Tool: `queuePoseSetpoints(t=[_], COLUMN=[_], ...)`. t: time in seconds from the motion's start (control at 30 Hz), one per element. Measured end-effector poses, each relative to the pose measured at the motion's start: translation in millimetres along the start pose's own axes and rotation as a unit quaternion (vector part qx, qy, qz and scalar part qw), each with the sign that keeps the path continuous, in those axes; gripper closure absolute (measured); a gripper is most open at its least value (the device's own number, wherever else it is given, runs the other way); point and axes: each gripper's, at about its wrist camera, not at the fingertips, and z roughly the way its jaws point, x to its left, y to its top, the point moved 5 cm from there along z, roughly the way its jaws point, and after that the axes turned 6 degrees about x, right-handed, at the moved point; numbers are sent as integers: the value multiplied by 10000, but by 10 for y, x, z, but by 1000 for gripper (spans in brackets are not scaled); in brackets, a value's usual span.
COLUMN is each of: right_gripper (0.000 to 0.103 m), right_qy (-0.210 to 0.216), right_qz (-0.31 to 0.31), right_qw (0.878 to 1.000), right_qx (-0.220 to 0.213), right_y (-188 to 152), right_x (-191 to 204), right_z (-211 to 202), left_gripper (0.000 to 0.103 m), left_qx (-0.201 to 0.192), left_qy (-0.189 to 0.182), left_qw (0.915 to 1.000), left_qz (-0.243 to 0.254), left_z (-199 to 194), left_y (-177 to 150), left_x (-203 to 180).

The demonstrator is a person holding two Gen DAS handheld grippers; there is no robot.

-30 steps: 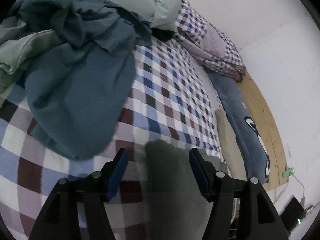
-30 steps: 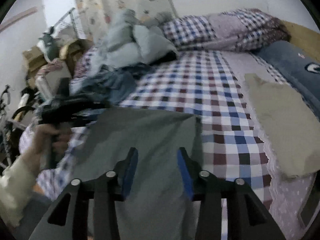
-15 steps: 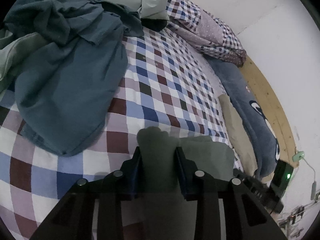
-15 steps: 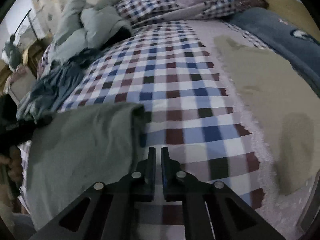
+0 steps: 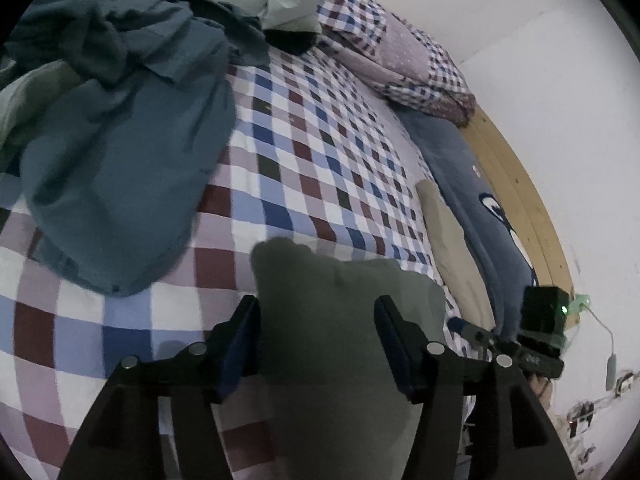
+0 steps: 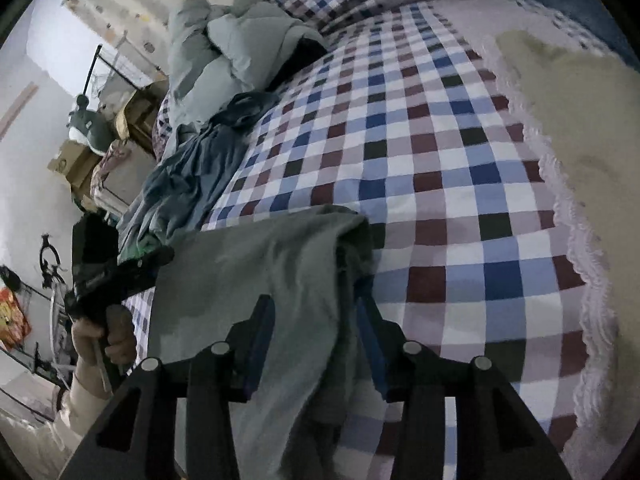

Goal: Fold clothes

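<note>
Checked cloth in white, blue, maroon and mauve covers the bed [image 5: 304, 184], which fills both views. Nearest each camera lies a grey-green garment [image 5: 340, 320], spread flat on the checks and running under both tools. The left gripper [image 5: 316, 336] stands wide open, its blue-padded fingers [image 5: 240, 332] apart on either side of the garment's top edge, gripping nothing. The right gripper [image 6: 316, 340] is also open, a little narrower, with a bunched fold of the same garment lying between its fingers; whether a pad touches the cloth cannot be told. In the right wrist view, left of that gripper, a hand [image 6: 108, 332] in a pale sleeve holds the black body of the other tool. Beyond and left of the left gripper a blue shirt [image 5: 120, 168] lies crumpled on the checks, and past it sits a heap of pale green bedding [image 6: 240, 44]. To the right of both grippers a beige cloth [image 6: 580, 160] lies along the bed's lace edge, with a dark blue cushion [image 5: 472, 184] beside it against a wooden rail [image 5: 516, 176]. Farthest off, a checked pillow [image 5: 396, 60] rests by the white wall [image 5: 540, 60]. At the far left of the right wrist view stand cardboard boxes [image 6: 76, 160] and clutter. No writing can be read.
</note>
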Motion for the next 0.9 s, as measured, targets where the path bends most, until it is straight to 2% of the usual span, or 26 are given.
queuePoseSetpoints(t=[0.3, 0.53, 0.77, 0.9], right_gripper=[55, 40, 31, 30], right_qy=[402, 798, 1137, 1424], right_qz=[303, 301, 109, 42], right_qw=[9986, 9957, 9915, 9865], right_qx=[140, 369, 627, 811], right_y=[194, 424, 540, 595], right_x=[-293, -255, -114, -28], right_z=[296, 544, 754, 854], left_gripper=[37, 37, 37, 37], left_qx=[34, 37, 45, 69], left_qy=[-148, -126, -205, -192], left_qw=[9999, 9999, 9998, 9998], left_qz=[-72, -40, -14, 35], left_z=[61, 102, 129, 176], left_y=[4, 13, 15, 28], left_x=[-14, -18, -25, -42])
